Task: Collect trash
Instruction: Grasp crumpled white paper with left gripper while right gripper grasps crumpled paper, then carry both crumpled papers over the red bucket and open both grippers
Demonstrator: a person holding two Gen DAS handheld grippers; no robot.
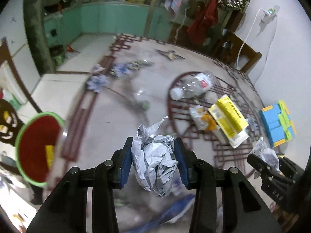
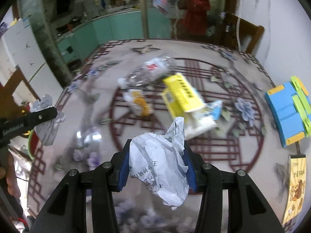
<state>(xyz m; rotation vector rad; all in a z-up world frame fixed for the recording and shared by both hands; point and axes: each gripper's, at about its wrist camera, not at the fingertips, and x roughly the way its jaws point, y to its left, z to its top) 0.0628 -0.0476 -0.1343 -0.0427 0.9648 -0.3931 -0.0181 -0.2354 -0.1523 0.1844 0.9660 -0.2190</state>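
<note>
My left gripper [image 1: 153, 145] is shut on a crumpled ball of printed paper [image 1: 155, 161] and holds it above the table. My right gripper [image 2: 157, 147] is shut on a second crumpled paper [image 2: 161, 167]. The right gripper shows at the right edge of the left wrist view [image 1: 268, 159]; the left gripper shows at the left of the right wrist view [image 2: 46, 116]. A red bin with a green rim [image 1: 37, 147] sits at the table's left edge, with something yellow inside. A crushed clear bottle [image 1: 194, 85], a yellow box [image 1: 229, 118] and an orange-and-white wrapper [image 1: 202, 118] lie on the table.
A blue and green foam block stack [image 2: 287, 108] lies at the table's right. A yellow snack packet [image 2: 295, 186] lies near the right front edge. A wooden chair [image 2: 246, 36] stands behind the patterned table [image 2: 223, 151]. Both views are motion-blurred.
</note>
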